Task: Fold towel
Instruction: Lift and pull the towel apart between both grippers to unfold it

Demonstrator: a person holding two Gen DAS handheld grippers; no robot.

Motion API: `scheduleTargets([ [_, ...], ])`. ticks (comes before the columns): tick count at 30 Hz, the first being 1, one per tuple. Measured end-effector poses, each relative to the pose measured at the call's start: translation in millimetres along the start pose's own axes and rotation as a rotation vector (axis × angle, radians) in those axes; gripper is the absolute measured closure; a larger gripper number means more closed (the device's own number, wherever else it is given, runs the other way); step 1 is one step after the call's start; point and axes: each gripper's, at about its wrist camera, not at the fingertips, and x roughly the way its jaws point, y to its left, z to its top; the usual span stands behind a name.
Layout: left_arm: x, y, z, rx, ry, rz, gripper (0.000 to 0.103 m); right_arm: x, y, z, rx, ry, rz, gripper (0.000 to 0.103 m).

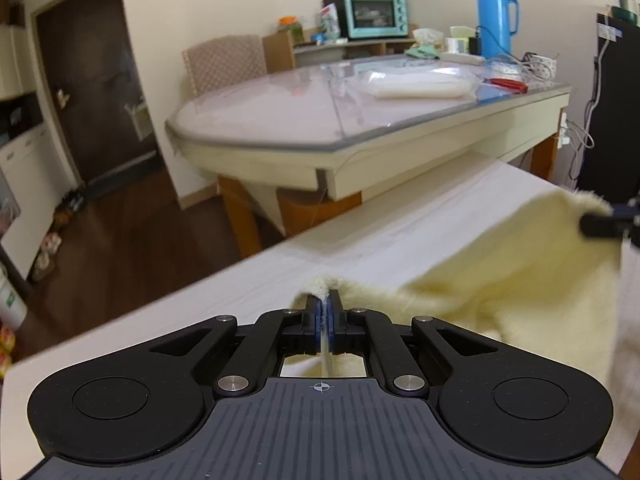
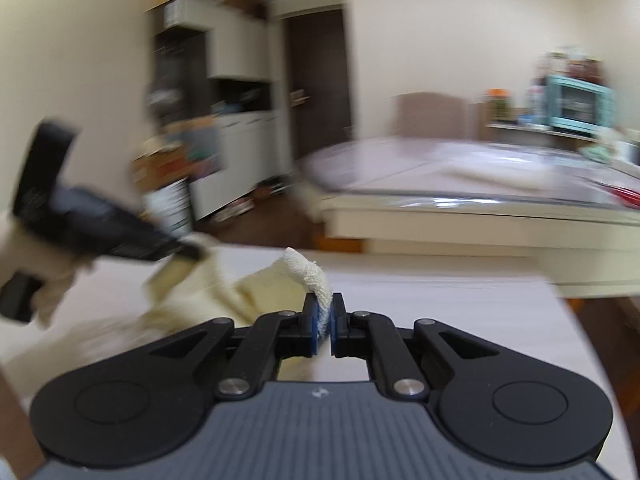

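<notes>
**Both grippers pinch the yellow towel over the white worktop**

On the left, the left gripper has its jaws pressed together on a fluffy edge of the pale yellow towel, with a tuft of cloth poking up between the blue pads. From there the towel stretches to the right, lifted off the white worktop and sagging in the middle. At its far right corner the right gripper shows as a dark blurred shape touching the cloth.

In the right wrist view, which is smeared by motion, the left gripper appears at the left, held by a light-gloved hand, with the towel bunched beneath it. Toward the middle, the right gripper is closed on a rolled corner of the towel that curls up and leftward above its jaws. Behind the worktop stands a glass-topped table, with a blue flask at its right end.
</notes>
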Motion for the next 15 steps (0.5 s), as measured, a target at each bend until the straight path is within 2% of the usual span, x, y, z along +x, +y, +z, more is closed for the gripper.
scheduleTargets([
  [3,8.1,-14.9,14.7,0.050,-0.030,-0.029,0.100,-19.0,-21.3,-8.0,0.054,-0.027,-0.111,0.097],
  [6,31.2,-30.4,27.2,0.088,-0.002,-0.055,0.099,-20.4,-37.7,-22.7,0.111,0.032,-0.153,0.097],
  [10,57.5,-39.9,30.5,0.095,0.045,-0.084,0.080,-14.0,-44.6,-35.1,0.126,0.086,-0.168,0.096],
  [11,57.2,-37.9,29.0,0.083,0.044,-0.081,0.068,-12.6,-45.3,-36.2,0.129,0.089,-0.169,0.096],
  [13,52.2,-32.0,25.1,0.065,0.048,-0.065,0.051,-11.5,-47.0,-37.7,0.129,0.095,-0.171,0.096],
  [15,34.8,-20.2,15.3,0.028,0.046,-0.045,0.050,-9.6,-49.3,-39.2,0.126,0.101,-0.171,0.096],
])
